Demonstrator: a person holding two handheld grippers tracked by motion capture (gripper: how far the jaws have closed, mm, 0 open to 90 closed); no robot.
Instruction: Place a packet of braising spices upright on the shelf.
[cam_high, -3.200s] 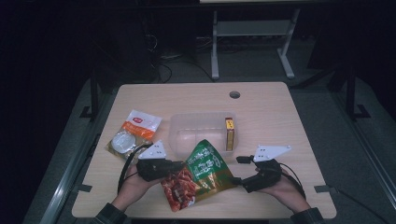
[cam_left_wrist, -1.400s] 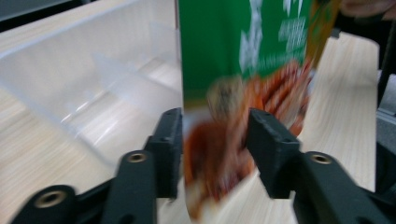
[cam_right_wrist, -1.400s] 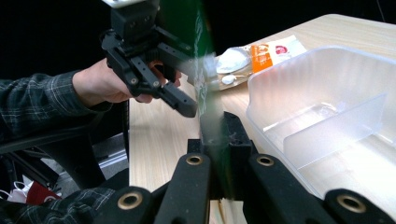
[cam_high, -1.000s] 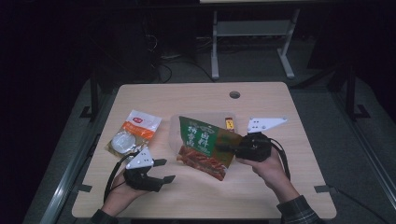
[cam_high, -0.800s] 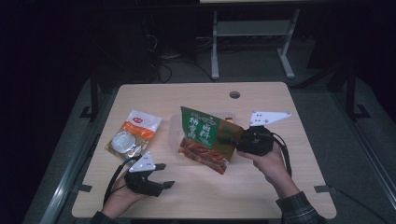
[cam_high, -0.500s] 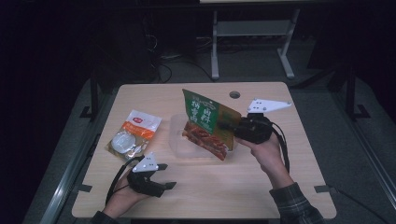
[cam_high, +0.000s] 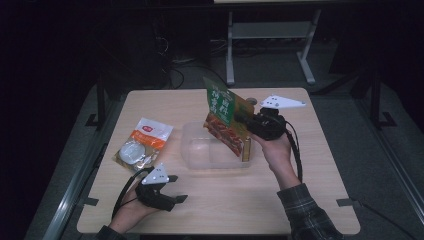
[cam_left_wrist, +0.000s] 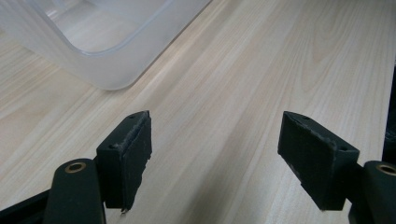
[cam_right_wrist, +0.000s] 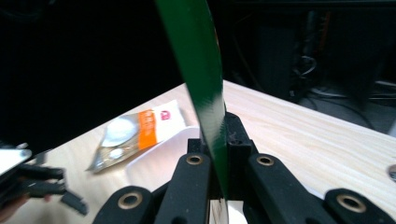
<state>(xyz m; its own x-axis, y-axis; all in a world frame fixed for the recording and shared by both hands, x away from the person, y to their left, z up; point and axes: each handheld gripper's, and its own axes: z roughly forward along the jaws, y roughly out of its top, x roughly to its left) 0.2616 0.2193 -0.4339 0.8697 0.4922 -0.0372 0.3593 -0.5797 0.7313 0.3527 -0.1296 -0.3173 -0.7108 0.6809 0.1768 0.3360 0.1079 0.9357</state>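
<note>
A green and red snack bag (cam_high: 224, 116) hangs tilted above a clear plastic container (cam_high: 192, 145) in the middle of the table. My right gripper (cam_high: 241, 122) is shut on the bag's right edge. In the right gripper view the bag's green edge (cam_right_wrist: 201, 70) rises from between the closed jaws (cam_right_wrist: 215, 140). My left gripper (cam_high: 177, 189) rests low near the table's front left, apart from the container. Its jaws have just been opening and stand wide, with only bare wood between them (cam_left_wrist: 215, 154). The container's corner (cam_left_wrist: 93, 51) lies just ahead of it.
A white and orange packet (cam_high: 145, 142) lies left of the container, and it also appears in the right gripper view (cam_right_wrist: 135, 130). A small yellow box (cam_high: 246, 150) stands inside the container at its right end. A round hole (cam_high: 251, 100) sits near the table's far edge.
The right gripper has carried the bag up and farther back over the container. The left hand has stayed near the front edge, its jaws a little wider apart.
</note>
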